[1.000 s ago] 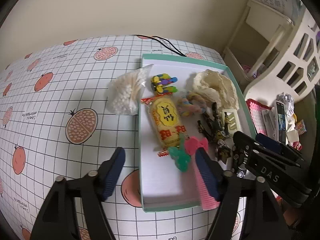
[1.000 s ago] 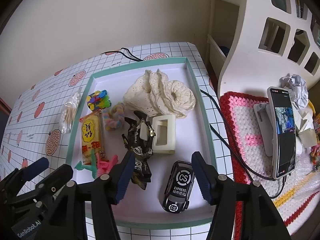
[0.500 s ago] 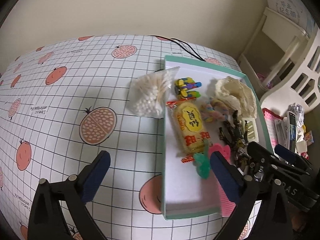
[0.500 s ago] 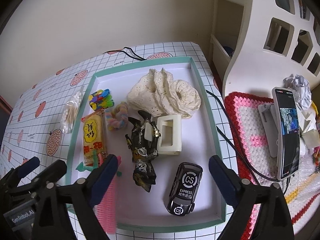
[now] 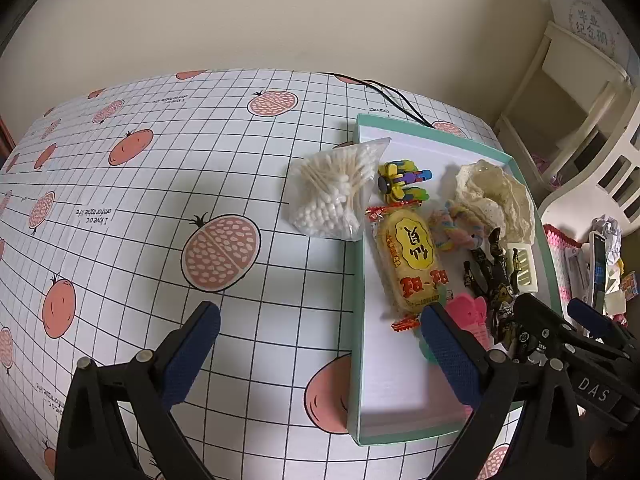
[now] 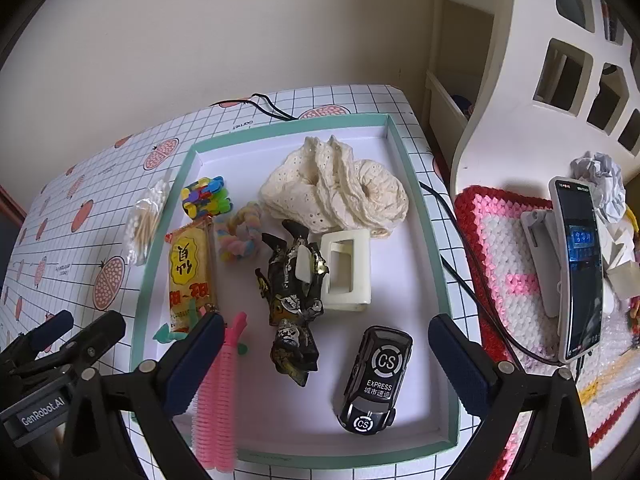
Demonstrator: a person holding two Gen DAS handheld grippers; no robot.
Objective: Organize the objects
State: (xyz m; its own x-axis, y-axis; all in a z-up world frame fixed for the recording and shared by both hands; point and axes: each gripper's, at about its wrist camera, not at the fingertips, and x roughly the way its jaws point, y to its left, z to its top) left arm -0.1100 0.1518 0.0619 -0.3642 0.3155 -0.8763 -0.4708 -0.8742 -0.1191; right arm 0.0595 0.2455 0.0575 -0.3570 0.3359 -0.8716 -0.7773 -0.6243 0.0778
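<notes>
The tablecloth looks like smooth, faintly glossy vinyl printed with a grid and fruit. The tray has a matt white floor, seemingly card, with a matt teal rim. The swab bag is clear crinkly plastic film; the swabs inside have pale wooden sticks and cotton tips. The snack pack is shiny plastic wrap. The lace is cream perforated cloth, soft and matt. The car is glossy black plastic. The clip is smooth cream plastic. The comb is pink ribbed plastic. Each gripper's pads look like dimpled dark-blue rubber on matt black plastic arms. The mat is knitted yarn.
</notes>
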